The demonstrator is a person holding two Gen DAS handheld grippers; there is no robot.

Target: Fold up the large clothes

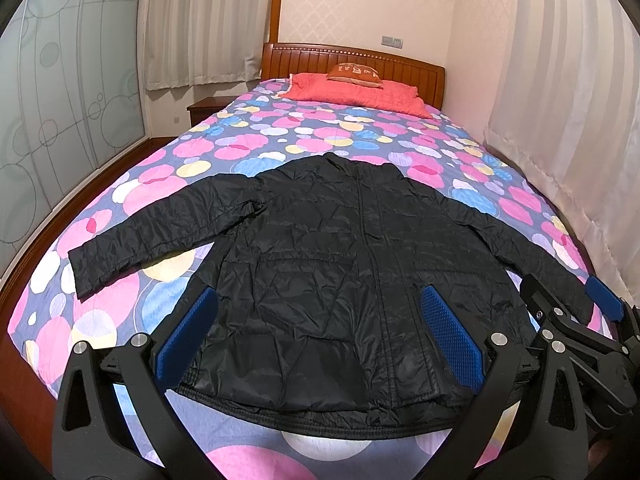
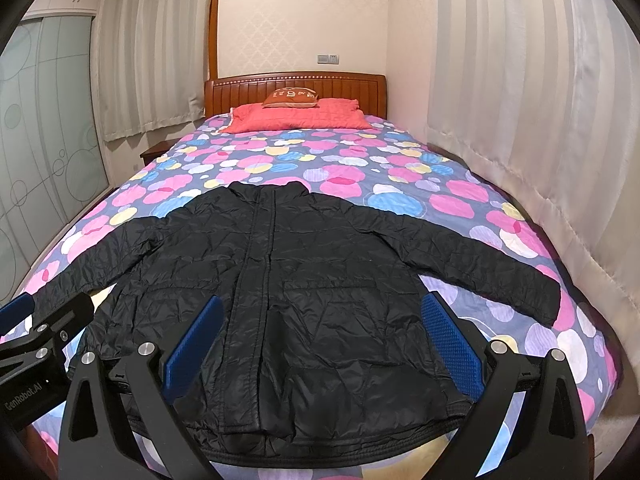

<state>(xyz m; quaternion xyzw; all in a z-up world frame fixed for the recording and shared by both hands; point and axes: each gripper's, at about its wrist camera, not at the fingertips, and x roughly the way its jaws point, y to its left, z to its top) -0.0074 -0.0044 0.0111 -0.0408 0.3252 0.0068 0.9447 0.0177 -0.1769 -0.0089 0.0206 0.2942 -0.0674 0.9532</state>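
1. Bedroom walls with pale patterned wallpaper and long cream curtains [image 2: 520,100] close in a bed [image 1: 120,200] covered by a quilt printed with pink, blue and yellow circles; a wooden headboard [image 2: 296,88] stands at the far end with a coral pillow [image 2: 296,118] and a small orange cushion [image 2: 291,98] on top of it.
2. Frosted glass wardrobe doors [image 1: 60,100] with circle outlines run along the side beyond the left gripper's outer finger, with a wooden nightstand [image 1: 206,108] past them.
3. A black quilted jacket [image 1: 340,280] lies flat, front up and zipped, collar toward the headboard, both sleeves spread outward, hem nearest the fingers.
4. The left gripper [image 1: 320,340] hovers above the jacket's lower half; its blue-padded fingers [image 1: 452,340] stand wide apart, holding nothing.
5. The right gripper [image 2: 320,344] hangs over the same hem area, just beside the left one, fingers [image 2: 450,344] equally spread and empty.
6. Each gripper shows at the edge of the other's view.
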